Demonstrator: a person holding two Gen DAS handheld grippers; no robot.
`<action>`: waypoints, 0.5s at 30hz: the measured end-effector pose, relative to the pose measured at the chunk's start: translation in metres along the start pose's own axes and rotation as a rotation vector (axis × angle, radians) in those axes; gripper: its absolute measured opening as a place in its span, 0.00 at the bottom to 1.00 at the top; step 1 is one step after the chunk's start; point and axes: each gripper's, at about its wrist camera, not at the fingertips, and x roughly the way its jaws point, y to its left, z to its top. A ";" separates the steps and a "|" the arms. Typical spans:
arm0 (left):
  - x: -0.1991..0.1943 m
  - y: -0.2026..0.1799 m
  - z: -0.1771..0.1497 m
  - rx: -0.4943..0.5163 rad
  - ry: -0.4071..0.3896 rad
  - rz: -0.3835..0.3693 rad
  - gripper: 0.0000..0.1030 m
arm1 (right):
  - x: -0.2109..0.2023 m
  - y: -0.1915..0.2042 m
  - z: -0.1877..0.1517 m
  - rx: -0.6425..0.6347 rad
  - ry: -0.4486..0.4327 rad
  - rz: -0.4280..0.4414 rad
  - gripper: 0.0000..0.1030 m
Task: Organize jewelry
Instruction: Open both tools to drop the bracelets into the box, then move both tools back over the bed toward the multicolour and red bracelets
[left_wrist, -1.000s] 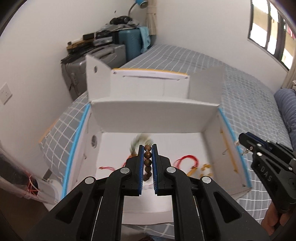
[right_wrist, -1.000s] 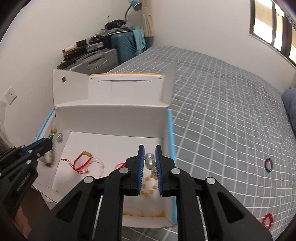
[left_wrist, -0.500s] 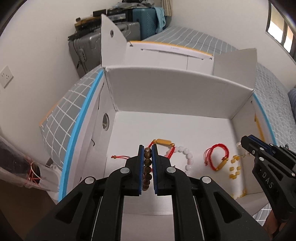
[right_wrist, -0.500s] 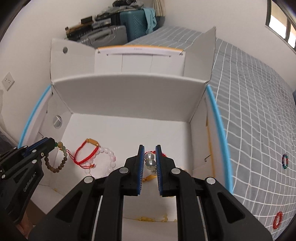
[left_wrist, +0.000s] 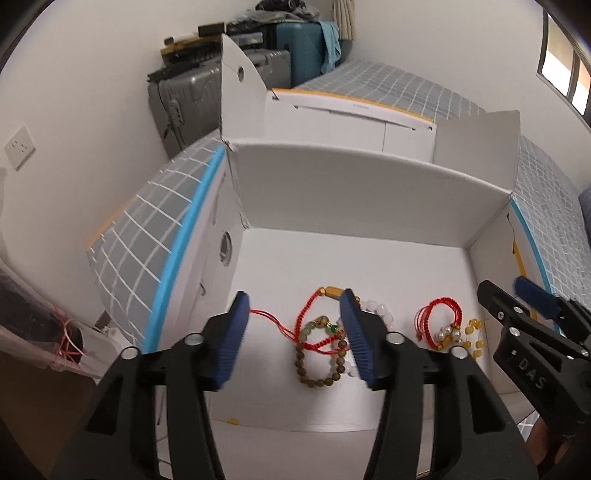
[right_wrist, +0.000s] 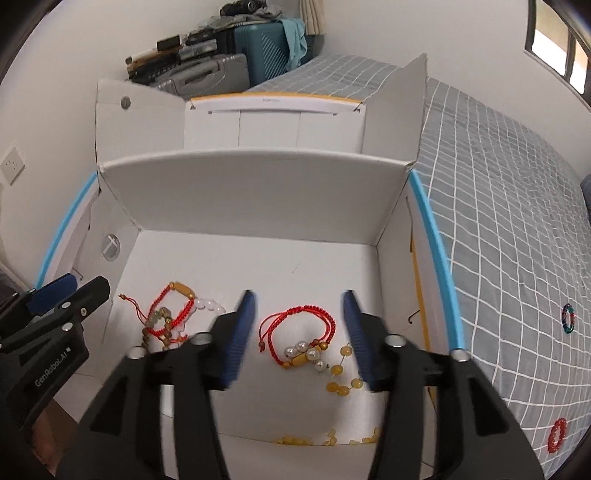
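My left gripper (left_wrist: 293, 332) hangs over the left part of the open white cardboard box (left_wrist: 369, 192), its jaws just opened wide, gripping nothing. Below and between them the brown wooden-bead bracelet (left_wrist: 320, 356) lies on the box floor, tangled with a red cord bracelet with a gold tube bead (left_wrist: 314, 306) and pale pink beads (left_wrist: 376, 308). My right gripper (right_wrist: 297, 332) hangs over the right part, jaws likewise just opened wide and empty. Beneath it lies the red braided cord bracelet with silver pearl beads (right_wrist: 301, 338), touching a yellow amber-bead strand (right_wrist: 341, 373). On the grey checked bedspread (right_wrist: 517, 221), well apart from the box, lie a dark multicoloured bead ring (right_wrist: 567, 318) and a red bead ring (right_wrist: 556, 439).
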 end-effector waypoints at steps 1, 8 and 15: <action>-0.002 0.000 0.001 -0.001 -0.007 0.001 0.59 | -0.003 -0.002 0.001 0.004 -0.008 -0.003 0.63; -0.013 -0.003 0.003 -0.009 -0.043 0.002 0.77 | -0.020 -0.023 0.004 0.044 -0.041 -0.013 0.83; -0.024 -0.022 0.004 0.016 -0.071 -0.015 0.93 | -0.028 -0.054 0.006 0.079 -0.062 -0.055 0.90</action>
